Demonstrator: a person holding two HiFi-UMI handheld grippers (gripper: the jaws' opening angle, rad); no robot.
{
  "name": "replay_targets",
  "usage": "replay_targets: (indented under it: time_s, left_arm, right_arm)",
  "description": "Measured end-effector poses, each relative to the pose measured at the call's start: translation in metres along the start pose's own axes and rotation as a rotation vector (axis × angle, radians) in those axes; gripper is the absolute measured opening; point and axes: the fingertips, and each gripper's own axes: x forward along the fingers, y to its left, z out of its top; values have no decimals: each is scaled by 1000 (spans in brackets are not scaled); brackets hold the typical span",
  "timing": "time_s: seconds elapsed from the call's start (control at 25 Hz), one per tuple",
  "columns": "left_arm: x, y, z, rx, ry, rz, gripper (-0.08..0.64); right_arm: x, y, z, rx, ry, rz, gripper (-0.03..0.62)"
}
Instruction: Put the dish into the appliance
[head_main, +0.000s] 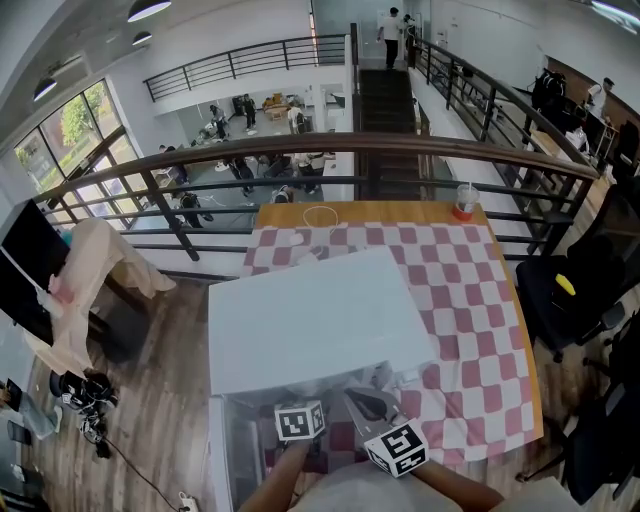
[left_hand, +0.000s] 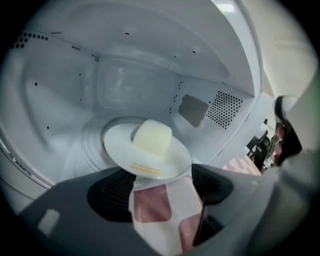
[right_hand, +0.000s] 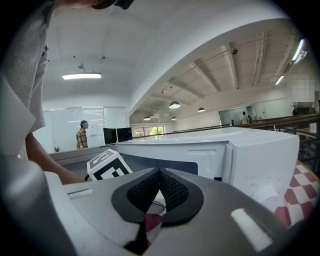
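Observation:
The white dish (left_hand: 120, 145) carries a pale yellow block (left_hand: 152, 137) and rests on the round turntable (left_hand: 92, 137) inside the white microwave (head_main: 310, 315). My left gripper (left_hand: 162, 187) is open at the oven mouth. The dish's near rim lies just ahead of the wide-spread pads (left_hand: 112, 195), which do not press on it. In the head view its marker cube (head_main: 300, 420) shows at the oven's front. My right gripper (right_hand: 160, 172) is shut with nothing in it. It hovers beside the left one in front of the microwave (right_hand: 240, 155), its cube (head_main: 397, 448) near the bottom edge.
The microwave stands on a table with a red-and-white checked cloth (head_main: 470, 300). A cup with a red base (head_main: 463, 200) stands at the far right corner. A railing (head_main: 330, 145) runs behind the table, and black chairs (head_main: 570, 290) stand to the right.

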Motion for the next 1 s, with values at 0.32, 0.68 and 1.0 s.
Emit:
replay_targets:
  time_s: [0.32,0.68,1.0]
  left_arm:
    - [-4,2,-2,-18,57,22,373]
    - [-17,11,-14,-27,6,92,376]
    - [-11,5,-9,38,-53,155,377]
  right_arm:
    - [0,1,1,-14,-2,-1,-2]
    - [-2,4,1,-20,-2,5,-2]
    - [-4,6,0,-27,-1,6,-2]
